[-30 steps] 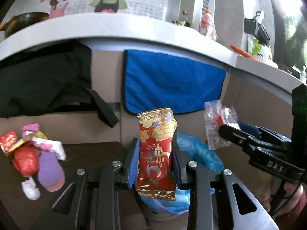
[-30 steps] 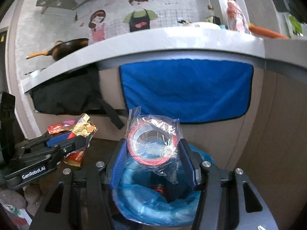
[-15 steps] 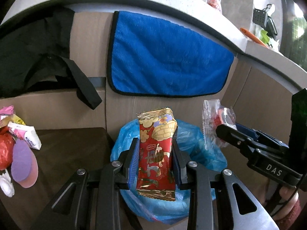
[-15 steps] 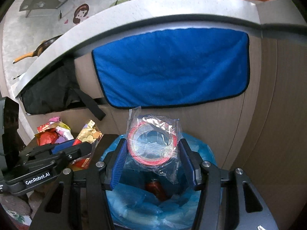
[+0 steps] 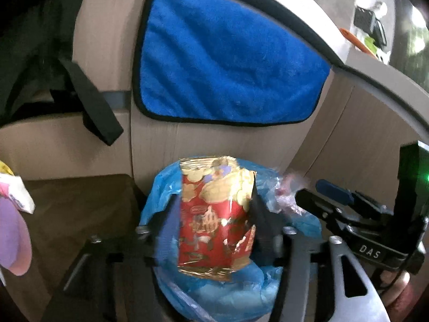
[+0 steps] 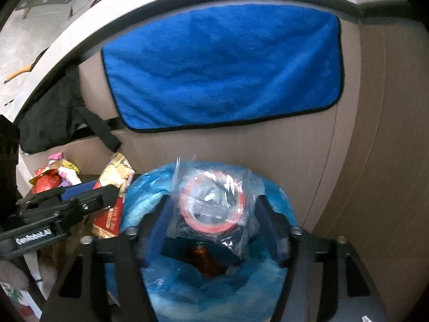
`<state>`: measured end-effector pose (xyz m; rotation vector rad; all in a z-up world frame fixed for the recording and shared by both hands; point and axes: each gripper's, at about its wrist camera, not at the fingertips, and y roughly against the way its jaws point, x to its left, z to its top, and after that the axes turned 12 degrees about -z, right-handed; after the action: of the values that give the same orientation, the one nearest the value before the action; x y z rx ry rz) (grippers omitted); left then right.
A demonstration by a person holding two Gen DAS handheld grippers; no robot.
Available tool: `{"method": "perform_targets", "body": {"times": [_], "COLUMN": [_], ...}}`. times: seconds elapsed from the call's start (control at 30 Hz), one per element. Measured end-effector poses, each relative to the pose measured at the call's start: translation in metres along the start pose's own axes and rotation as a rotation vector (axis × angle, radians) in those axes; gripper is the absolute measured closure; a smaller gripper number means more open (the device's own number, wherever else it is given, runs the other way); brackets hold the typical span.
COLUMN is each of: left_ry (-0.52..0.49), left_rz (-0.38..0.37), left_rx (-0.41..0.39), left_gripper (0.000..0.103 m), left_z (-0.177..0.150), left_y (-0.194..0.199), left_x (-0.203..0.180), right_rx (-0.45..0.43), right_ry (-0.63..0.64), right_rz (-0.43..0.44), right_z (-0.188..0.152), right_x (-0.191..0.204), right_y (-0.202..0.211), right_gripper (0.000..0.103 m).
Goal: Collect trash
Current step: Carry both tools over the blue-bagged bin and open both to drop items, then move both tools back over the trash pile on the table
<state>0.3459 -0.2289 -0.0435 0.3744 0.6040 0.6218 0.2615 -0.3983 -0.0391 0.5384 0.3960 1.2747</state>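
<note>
My left gripper (image 5: 213,212) is open; its jaws have spread and the red and gold snack packet (image 5: 214,214) hangs between them over the blue-lined trash bin (image 5: 214,295). My right gripper (image 6: 211,212) is open too, with the clear bag holding a red tape roll (image 6: 213,204) loose between the jaws, above the bin's blue bag (image 6: 209,287). A red item lies inside the bin (image 6: 206,263). The left gripper also shows in the right wrist view (image 6: 64,209), with the packet (image 6: 112,204).
A blue towel (image 5: 225,64) hangs on the cabinet front behind the bin. A black bag with a strap (image 5: 88,94) hangs left. More wrappers (image 6: 53,177) lie on the dark stool (image 5: 75,214) at left.
Both grippers moved down and forward over the bin, and both sets of jaws opened wider around the packet and the tape bag. The frames now are motion-blurred.
</note>
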Motion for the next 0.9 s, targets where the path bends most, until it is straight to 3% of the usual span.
{"method": "perform_targets", "body": {"times": [0.13,0.4,0.67,0.9], "left_ry": [0.059,0.083,0.094,0.14], "left_rz": [-0.014,0.004,0.177,0.33], "left_rx": [-0.002,-0.037,-0.118,-0.171], "left_gripper": [0.035,0.035,0.035,0.035], "left_z": [0.002,0.002,-0.012,-0.041], "left_y": [0.003,0.034,0.112,0.195], "left_x": [0.012,0.018,0.051,0.103], "right_rx": [-0.023,-0.041,-0.091,-0.118], "right_ry": [-0.027,-0.048,0.019,0.142], "right_rz": [-0.001,-0.005,-0.013,0.053], "right_z": [-0.003,-0.001,0.005,0.009], "right_x": [-0.008,-0.007,0.024,0.095], "right_y": [0.006,0.023,0.057,0.081], "right_gripper": [0.035,0.035,0.035,0.034]}}
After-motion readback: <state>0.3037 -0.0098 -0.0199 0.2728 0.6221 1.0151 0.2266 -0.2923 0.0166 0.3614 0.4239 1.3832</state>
